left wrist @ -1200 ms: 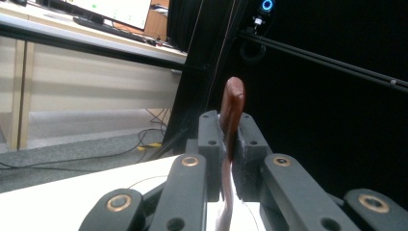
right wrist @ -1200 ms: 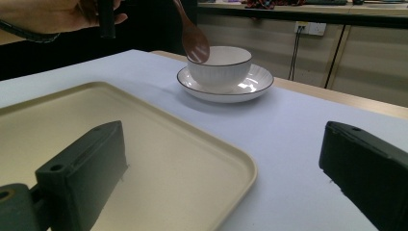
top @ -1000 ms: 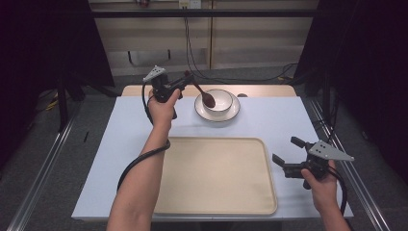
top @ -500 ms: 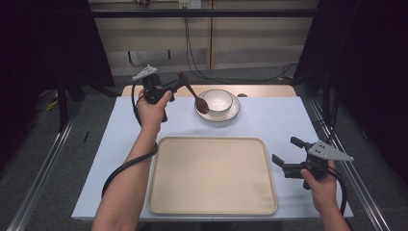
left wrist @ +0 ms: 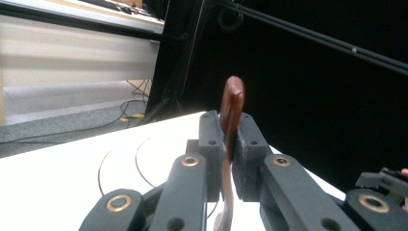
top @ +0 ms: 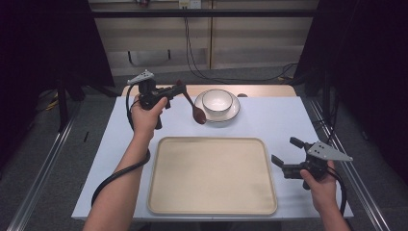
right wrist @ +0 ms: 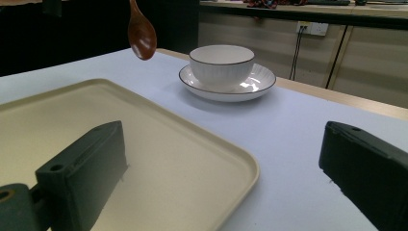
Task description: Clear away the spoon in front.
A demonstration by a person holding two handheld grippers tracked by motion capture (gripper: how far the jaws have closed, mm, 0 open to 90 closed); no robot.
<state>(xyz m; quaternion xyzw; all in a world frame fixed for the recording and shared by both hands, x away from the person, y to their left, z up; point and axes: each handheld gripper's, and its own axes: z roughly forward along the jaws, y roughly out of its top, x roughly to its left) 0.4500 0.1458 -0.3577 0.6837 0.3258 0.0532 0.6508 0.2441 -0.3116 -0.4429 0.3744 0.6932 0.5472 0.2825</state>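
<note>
Now the left gripper (top: 179, 89) has its jaws closed on the spoon (top: 192, 106), hanging bowl-down just beyond the tray's (top: 159, 192) far edge, while the right gripper (top: 284, 156) waits open.

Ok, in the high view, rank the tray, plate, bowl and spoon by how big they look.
1. Tray, by far the largest.
2. Plate.
3. Bowl and the spoon: too close to rank, since the spoon is held off the table in the left gripper.
</note>
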